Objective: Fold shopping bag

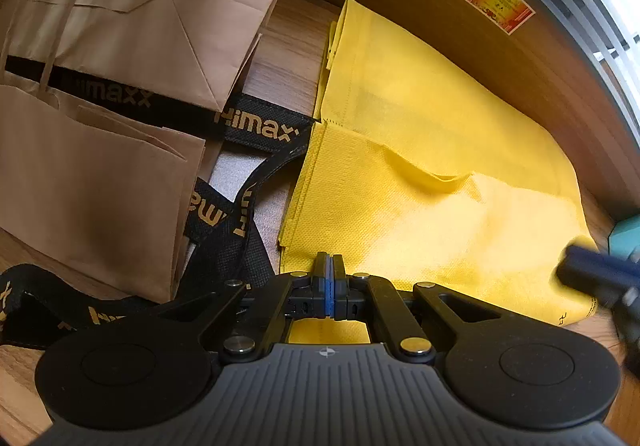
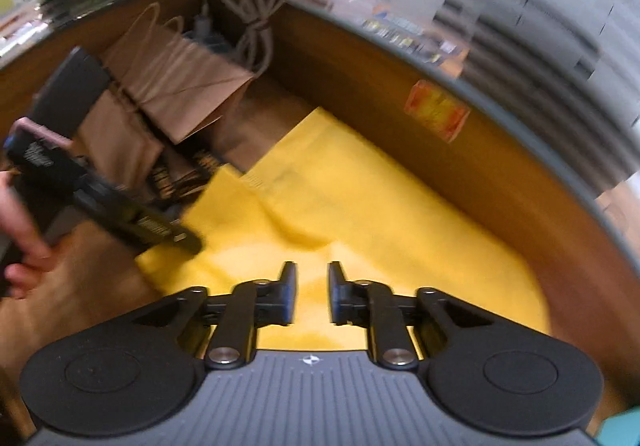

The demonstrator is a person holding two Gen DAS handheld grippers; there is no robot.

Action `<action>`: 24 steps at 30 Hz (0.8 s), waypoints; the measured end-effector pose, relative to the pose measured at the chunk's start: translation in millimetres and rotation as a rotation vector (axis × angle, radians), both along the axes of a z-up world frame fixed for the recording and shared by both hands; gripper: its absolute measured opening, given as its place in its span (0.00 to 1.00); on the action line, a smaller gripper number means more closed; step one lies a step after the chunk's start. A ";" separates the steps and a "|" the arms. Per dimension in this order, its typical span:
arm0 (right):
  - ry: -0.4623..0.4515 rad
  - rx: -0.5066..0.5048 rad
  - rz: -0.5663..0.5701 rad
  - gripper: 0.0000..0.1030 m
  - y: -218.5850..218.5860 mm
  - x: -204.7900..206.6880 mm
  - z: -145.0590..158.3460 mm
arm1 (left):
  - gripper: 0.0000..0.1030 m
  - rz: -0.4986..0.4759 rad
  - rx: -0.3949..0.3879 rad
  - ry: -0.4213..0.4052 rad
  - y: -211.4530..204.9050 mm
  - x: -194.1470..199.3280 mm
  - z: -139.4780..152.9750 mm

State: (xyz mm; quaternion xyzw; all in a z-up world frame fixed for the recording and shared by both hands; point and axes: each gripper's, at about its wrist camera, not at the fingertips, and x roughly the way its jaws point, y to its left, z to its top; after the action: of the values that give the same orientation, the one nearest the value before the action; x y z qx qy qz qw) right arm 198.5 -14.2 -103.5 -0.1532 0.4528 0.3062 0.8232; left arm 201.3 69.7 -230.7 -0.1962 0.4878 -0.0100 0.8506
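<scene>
Clamped shut at the near hem of the yellow shopping bag [image 1: 420, 166], the left claw [image 1: 329, 278] may pinch fabric, though that is unclear. At 9 o'clock on the desk [image 1: 288, 46] lie brown paper bags [image 1: 120, 46], sharp only in the left view. Flat, soft and light, the bag looks best taken by its edges. Over it, the right claw [image 2: 312, 298] hangs parted and empty; only its view shows a hand [image 2: 24, 230].
</scene>
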 end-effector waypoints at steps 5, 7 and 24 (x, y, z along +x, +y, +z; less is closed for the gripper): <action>0.137 0.064 -0.065 0.07 6.9 -1.6 -20.7 | 0.02 -0.022 0.014 -0.011 -1.4 -1.3 1.3; 0.182 0.085 -0.091 0.07 8.4 -1.0 -29.0 | 0.02 -0.026 0.022 -0.014 -2.3 -1.4 1.7; 0.499 0.276 -0.357 0.00 -14.1 10.1 -95.9 | 0.02 -0.041 0.022 -0.020 -1.3 -8.0 4.5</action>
State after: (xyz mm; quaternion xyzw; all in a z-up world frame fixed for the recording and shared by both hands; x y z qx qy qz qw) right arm 208.5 -28.2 -199.3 0.1214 0.6144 0.2437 0.7406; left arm 193.3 68.3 -226.2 -0.1767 0.4833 -0.0238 0.8571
